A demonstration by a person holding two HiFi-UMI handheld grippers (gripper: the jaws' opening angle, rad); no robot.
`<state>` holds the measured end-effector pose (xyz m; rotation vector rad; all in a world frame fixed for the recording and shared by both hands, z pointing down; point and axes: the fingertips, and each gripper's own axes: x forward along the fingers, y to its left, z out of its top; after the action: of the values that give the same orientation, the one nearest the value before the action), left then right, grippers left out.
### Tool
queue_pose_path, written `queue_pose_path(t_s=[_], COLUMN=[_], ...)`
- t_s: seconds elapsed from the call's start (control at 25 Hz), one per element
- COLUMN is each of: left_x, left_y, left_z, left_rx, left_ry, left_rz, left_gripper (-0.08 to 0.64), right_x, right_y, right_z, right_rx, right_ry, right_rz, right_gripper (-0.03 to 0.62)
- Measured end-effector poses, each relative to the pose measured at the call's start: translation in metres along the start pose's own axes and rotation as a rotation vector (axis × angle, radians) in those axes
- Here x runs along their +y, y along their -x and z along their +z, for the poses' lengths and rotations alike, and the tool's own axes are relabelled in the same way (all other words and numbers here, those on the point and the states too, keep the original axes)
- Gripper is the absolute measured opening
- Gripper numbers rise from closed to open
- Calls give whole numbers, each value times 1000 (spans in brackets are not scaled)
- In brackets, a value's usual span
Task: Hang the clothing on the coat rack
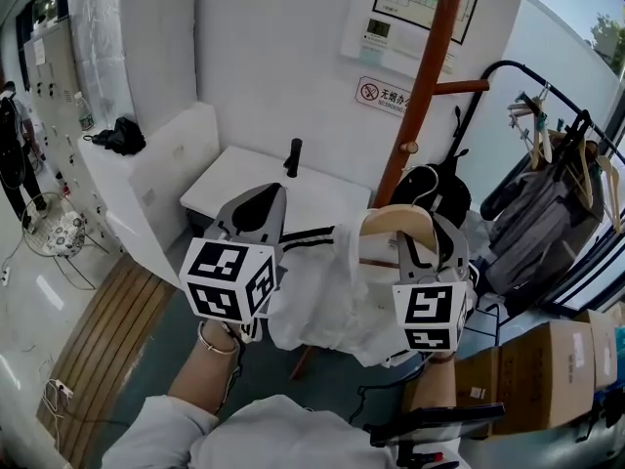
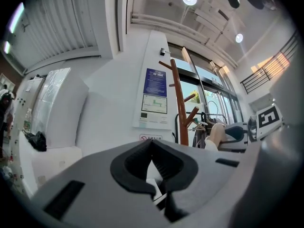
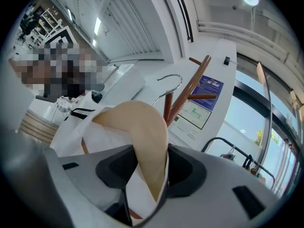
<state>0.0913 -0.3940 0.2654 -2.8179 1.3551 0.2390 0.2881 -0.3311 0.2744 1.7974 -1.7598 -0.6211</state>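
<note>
Gripping one wooden hanger [image 3: 142, 127]: right gripper [image 3: 152, 163] jaws; left gripper [image 2: 152, 146] jaws pinch one white garment [image 1: 322, 301]; one coat rack [image 1: 430, 66] behind.

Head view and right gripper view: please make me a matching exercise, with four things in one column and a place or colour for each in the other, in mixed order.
1. wooden hanger
2. coat rack
3. cardboard box
4. garment

A. reddish brown, upright by the wall
B. white with black stripes
C. between the jaws of the right gripper
D. low at the right of the head view

Pairs: 1-C, 2-A, 3-D, 4-B
</note>
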Motion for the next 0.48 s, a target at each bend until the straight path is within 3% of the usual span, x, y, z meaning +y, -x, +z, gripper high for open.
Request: queue_pose_path(t_s=[0.48], left_x=[17], left_y=[10], left_z=[10], left_rx=[-14], left_ry=[-2], left_rz=[27], left_gripper=[8], right_x=[-13], right_y=[-8], right_z=[16], right_rx=[17], right_ry=[32], right_rz=[9], right_gripper=[187])
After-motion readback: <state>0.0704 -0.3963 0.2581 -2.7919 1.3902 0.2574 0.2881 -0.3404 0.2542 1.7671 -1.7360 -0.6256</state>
